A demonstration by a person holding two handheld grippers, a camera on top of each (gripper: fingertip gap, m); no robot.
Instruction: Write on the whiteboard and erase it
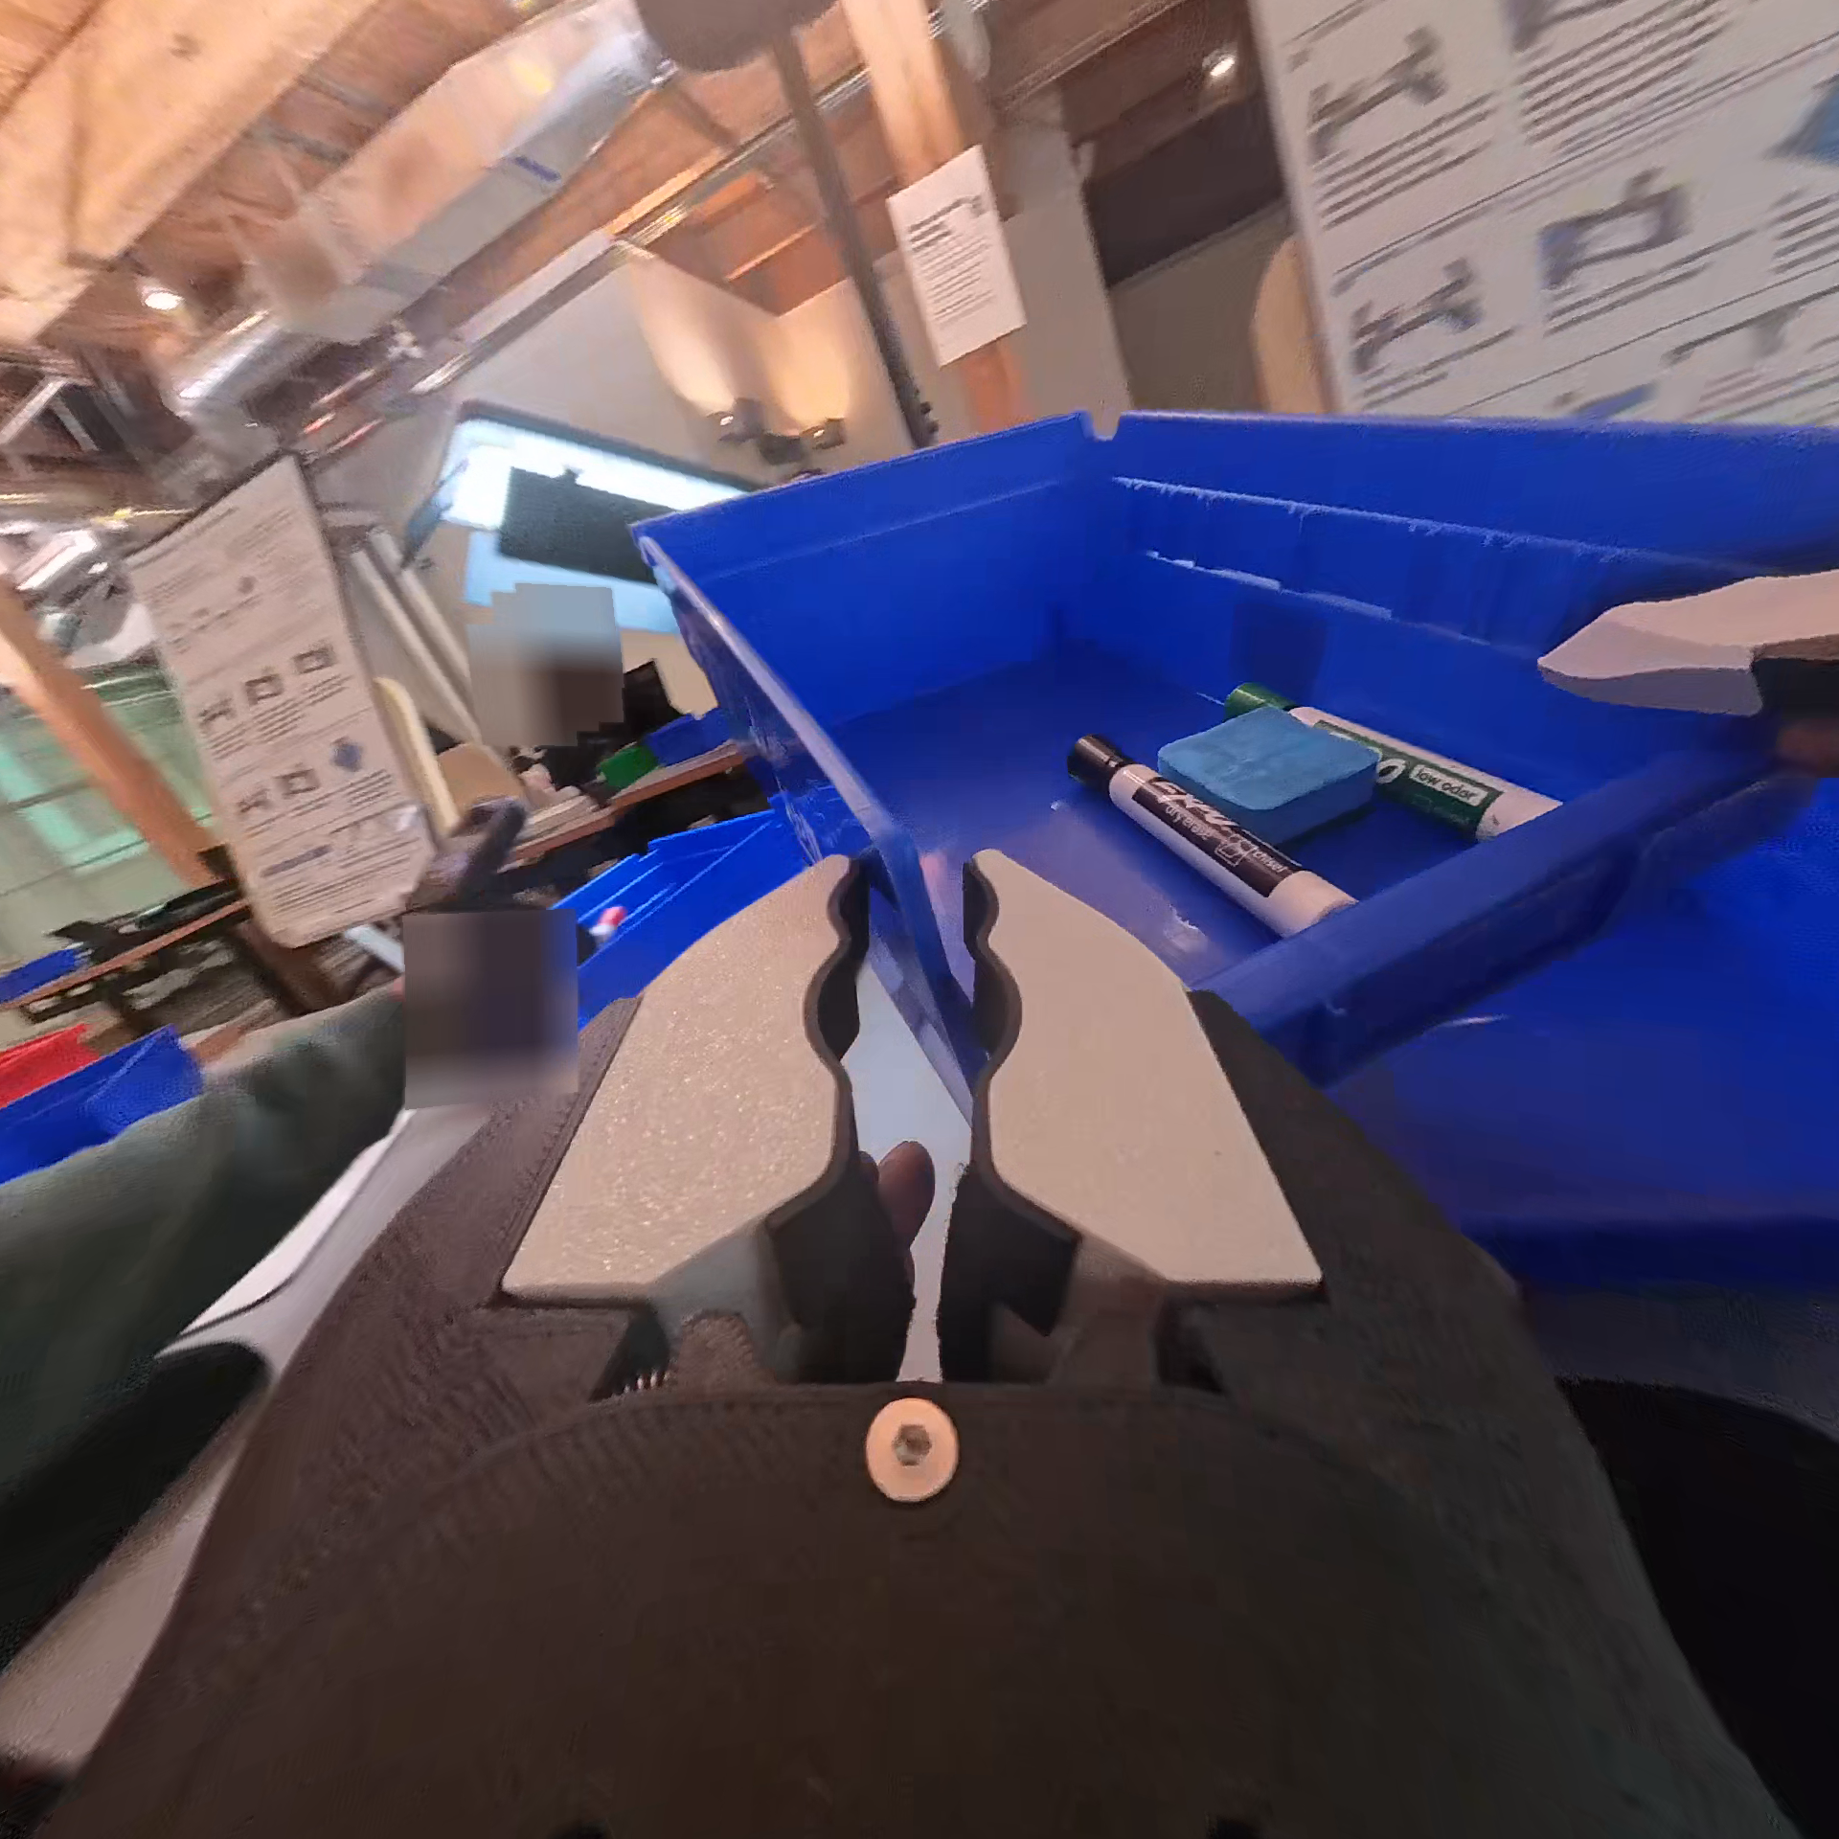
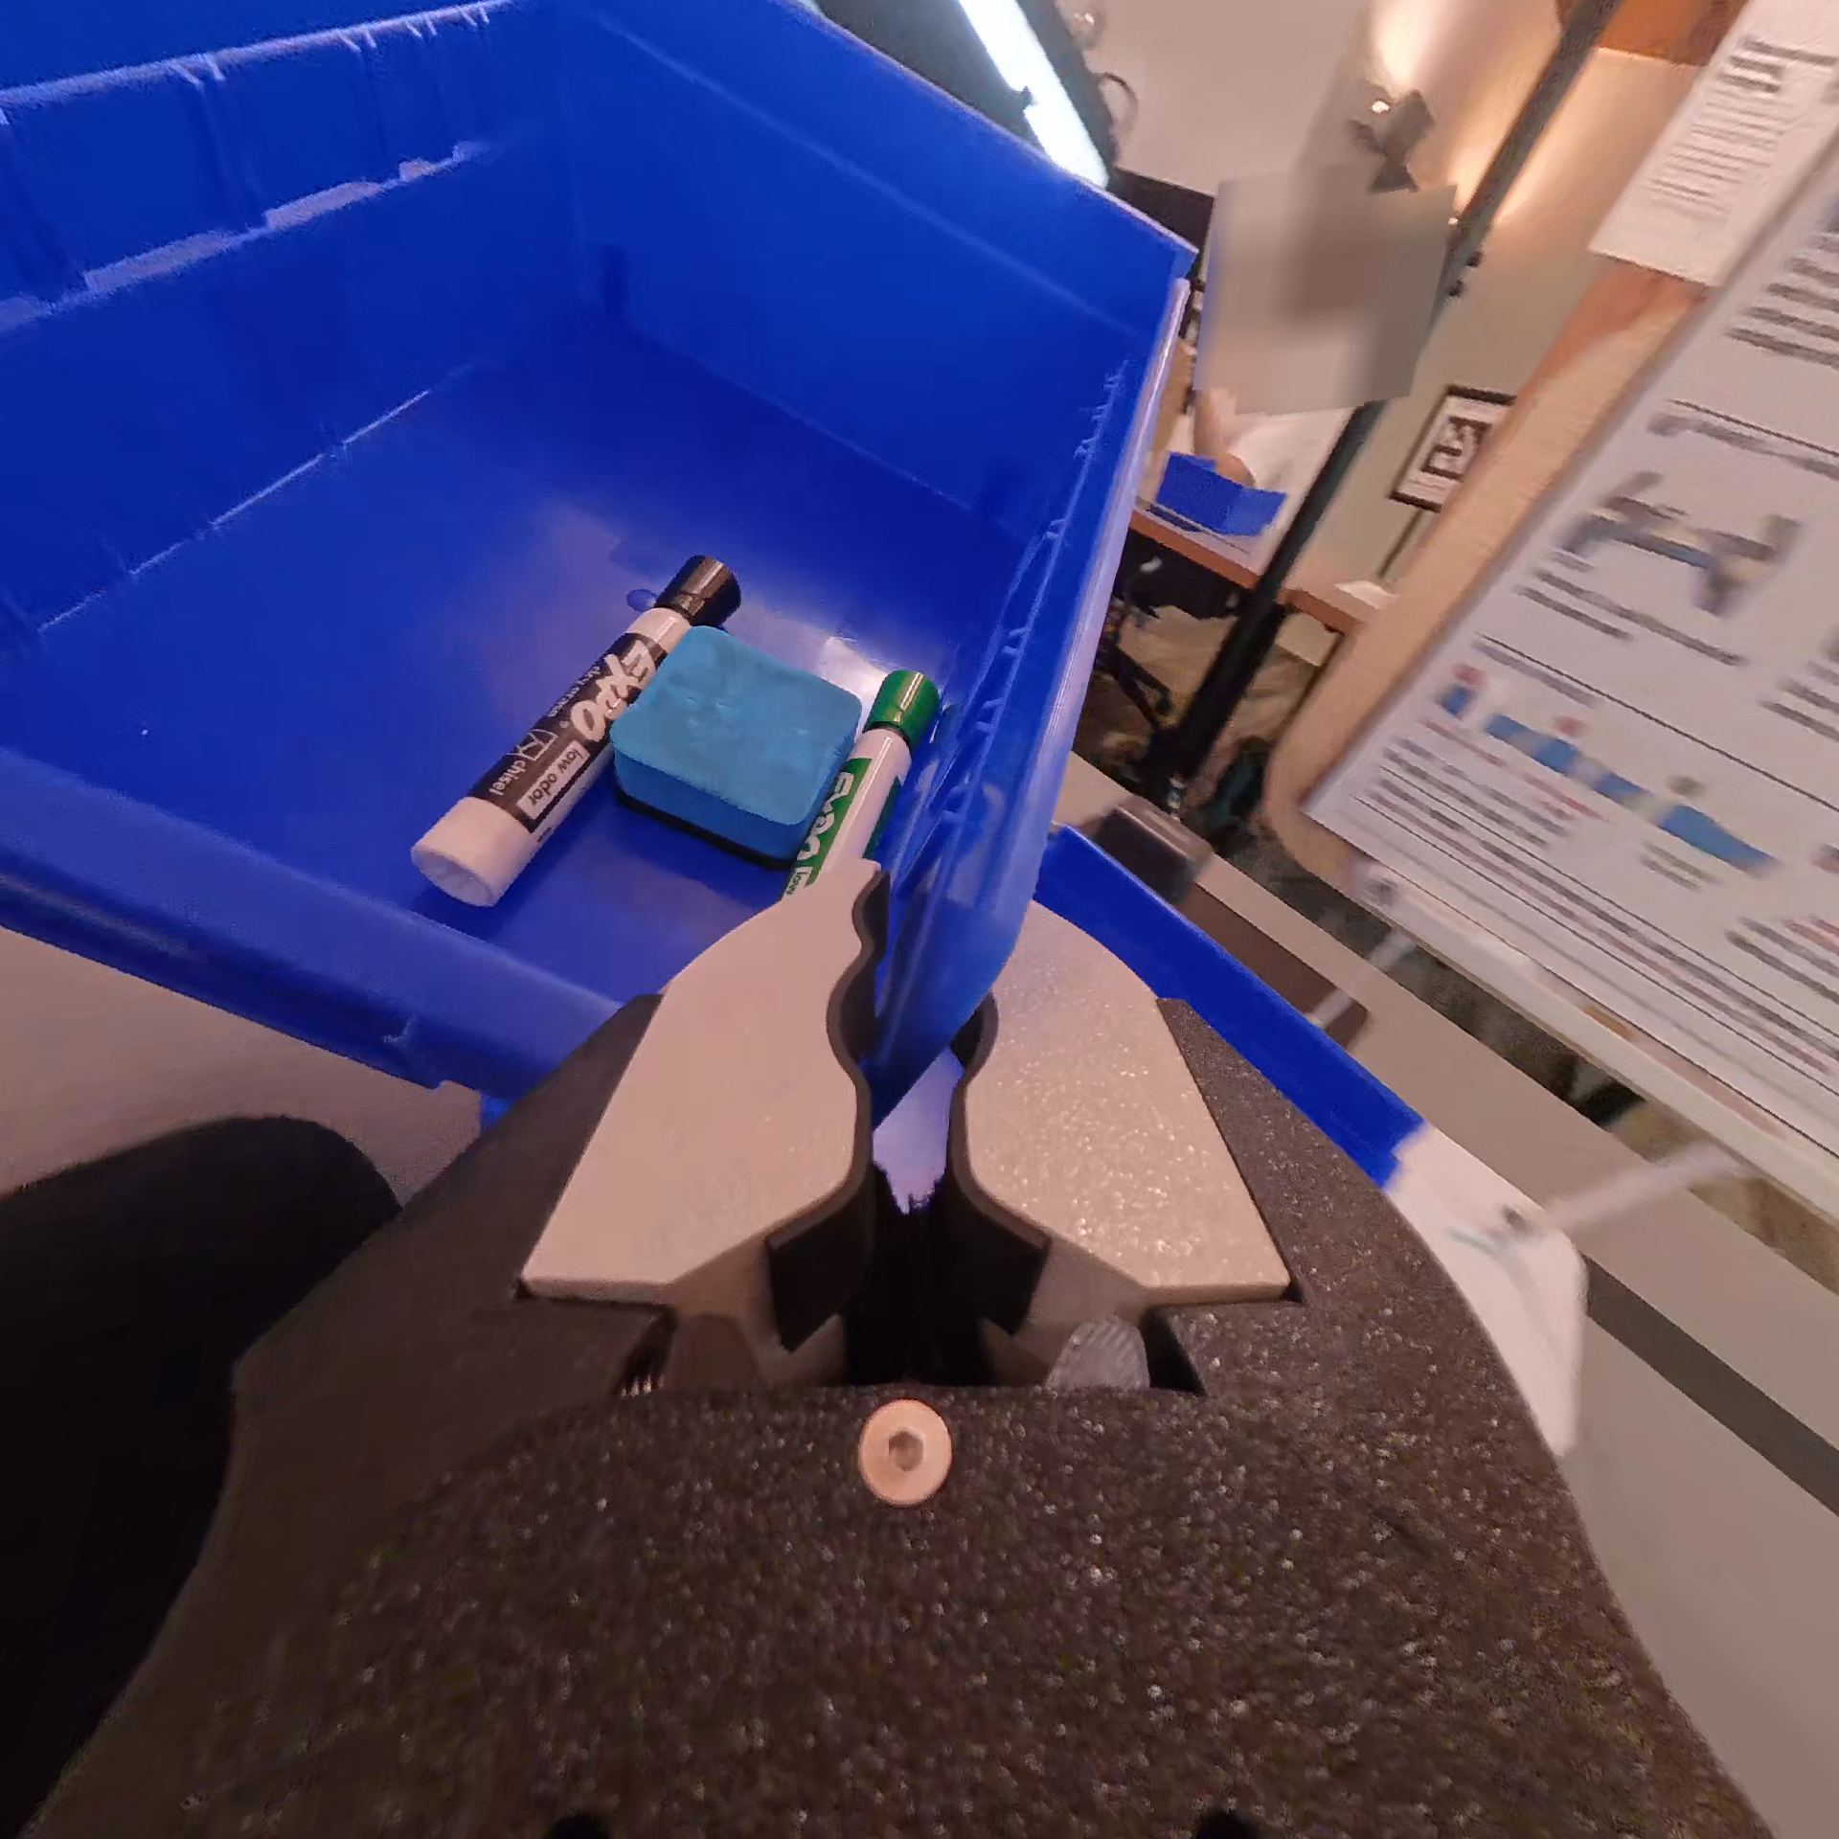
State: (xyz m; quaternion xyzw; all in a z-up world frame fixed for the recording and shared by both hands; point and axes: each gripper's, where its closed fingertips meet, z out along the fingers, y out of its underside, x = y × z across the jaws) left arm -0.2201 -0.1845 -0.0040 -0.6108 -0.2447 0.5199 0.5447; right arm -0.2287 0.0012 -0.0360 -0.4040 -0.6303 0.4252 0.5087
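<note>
Bin (image 1: pixel 995 597) hangs tilted between both claws; left gripper (image 1: pixel 916 896) straddles its left wall, pads near but contact unclear; right gripper (image 2: pixel 930 955) is clamped on its right wall; black marker (image 2: pixel 577 716), eraser (image 2: pixel 736 741) and green marker (image 2: pixel 866 766) lie at eleven o'clock from the right claw, long axes toward one o'clock; right is nearer

bin (image 1: pixel 995 617): glossy blue plastic | eraser (image 2: pixel 731 741): matt foam, dimpled | markers (image 1: pixel 1209 836): smooth plastic | fingers (image 2: pixel 716 1105): grainy grey
</note>
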